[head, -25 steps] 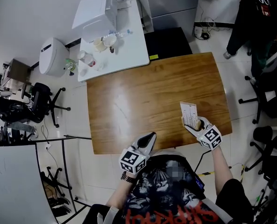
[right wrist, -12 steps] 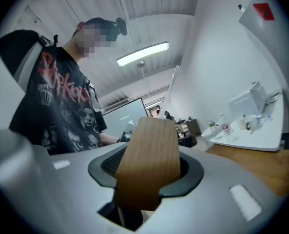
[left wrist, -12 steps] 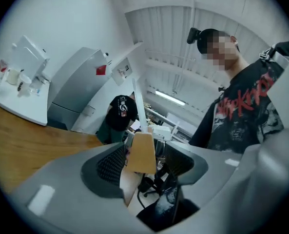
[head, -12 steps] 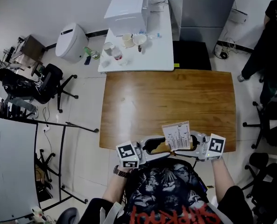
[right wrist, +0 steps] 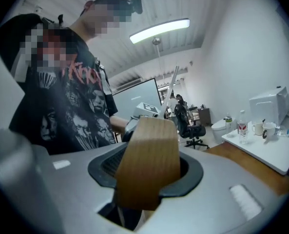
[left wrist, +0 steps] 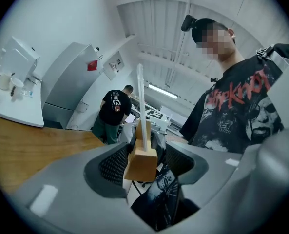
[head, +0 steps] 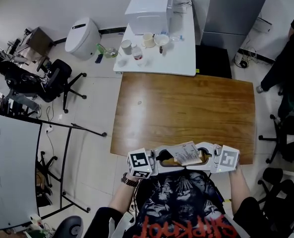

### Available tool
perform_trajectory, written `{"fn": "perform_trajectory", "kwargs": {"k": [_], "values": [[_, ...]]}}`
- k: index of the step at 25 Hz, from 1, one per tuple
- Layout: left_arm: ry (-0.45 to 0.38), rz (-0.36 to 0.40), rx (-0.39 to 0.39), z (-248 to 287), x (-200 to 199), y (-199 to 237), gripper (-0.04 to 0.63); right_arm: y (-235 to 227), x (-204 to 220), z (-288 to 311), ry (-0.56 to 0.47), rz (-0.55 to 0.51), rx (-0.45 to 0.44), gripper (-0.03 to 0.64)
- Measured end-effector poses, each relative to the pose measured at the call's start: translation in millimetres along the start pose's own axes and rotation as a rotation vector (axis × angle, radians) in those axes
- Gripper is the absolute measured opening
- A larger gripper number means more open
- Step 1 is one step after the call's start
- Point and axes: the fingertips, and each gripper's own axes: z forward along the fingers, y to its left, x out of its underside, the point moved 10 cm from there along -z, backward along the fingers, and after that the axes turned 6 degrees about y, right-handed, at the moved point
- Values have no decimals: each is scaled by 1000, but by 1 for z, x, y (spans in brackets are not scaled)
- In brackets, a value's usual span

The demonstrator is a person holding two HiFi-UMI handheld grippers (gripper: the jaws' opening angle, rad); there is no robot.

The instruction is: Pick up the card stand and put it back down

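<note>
Card stand (head: 185, 154) hangs tilted over the near edge of the wooden table (head: 186, 108), right in front of my chest, with its card leaning over. My right gripper (head: 201, 157) is clamped on its wooden base. My left gripper (head: 162, 158) has its jaws apart around the base's other end, and I see a gap on one side.

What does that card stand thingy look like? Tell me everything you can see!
The card stand is a light brown wooden block with a thin pale card, printed small, rising from a slot in its top. It is up in the air at the near edge of the wooden table, before the person's chest. The right gripper clamps one end; the left gripper has open jaws around the other end.
</note>
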Motion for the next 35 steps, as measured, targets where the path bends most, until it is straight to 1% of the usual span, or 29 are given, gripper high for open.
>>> {"fn": "perform_trajectory", "kwargs": {"k": [3,5,7,10,13,16,18,20,21,22,23,26,28,30,32,33,34,35], "values": [[39,15,15,-7,3,0,-2,3,1,7,62,-49,-29,-8],[44,15,33,-12,2,2,-2,4,-1,9,51,-55,-47,-8],[51,26,30,-17,-1,5,-2,3,-3,12,18,-21,-22,-8],[66,29,10,-24,-5,10,-2,-2,-3,17,-45,75,46,-8],[47,13,-6,-36,-9,18,-2,-11,6,17,-68,171,129,-8],[27,-12,-36,-56,-10,31,-2,-27,31,0,-120,261,194,-8],[43,-25,-52,-64,-4,42,-2,-35,48,-7,-168,321,222,-8],[49,-49,-62,-65,7,56,-2,-45,65,1,-200,400,239,-8],[45,-61,-81,-66,13,65,-2,-51,76,8,-210,443,260,-8],[39,-67,-118,-68,20,75,-2,-56,87,12,-219,489,300,-8],[33,-70,-173,-73,27,87,-2,-61,100,14,-227,537,357,-8],[4,-86,-376,-101,49,131,-2,-60,135,5,-256,678,551,-8],[-30,-106,-502,-122,64,164,-2,-47,148,-8,-269,746,631,-8],[-41,-94,-652,-140,76,197,-2,-33,157,-23,-238,781,677,-8],[-14,-49,-802,-153,86,227,-2,-21,160,-35,-192,797,714,-8],[4,-23,-851,-158,92,238,-2,-15,159,-39,-180,801,725,-8],[18,-4,-878,-162,99,248,-2,-11,157,-41,-176,803,727,-8],[31,4,-888,-165,105,254,-2,-8,154,-42,-178,801,722,-8]]}}
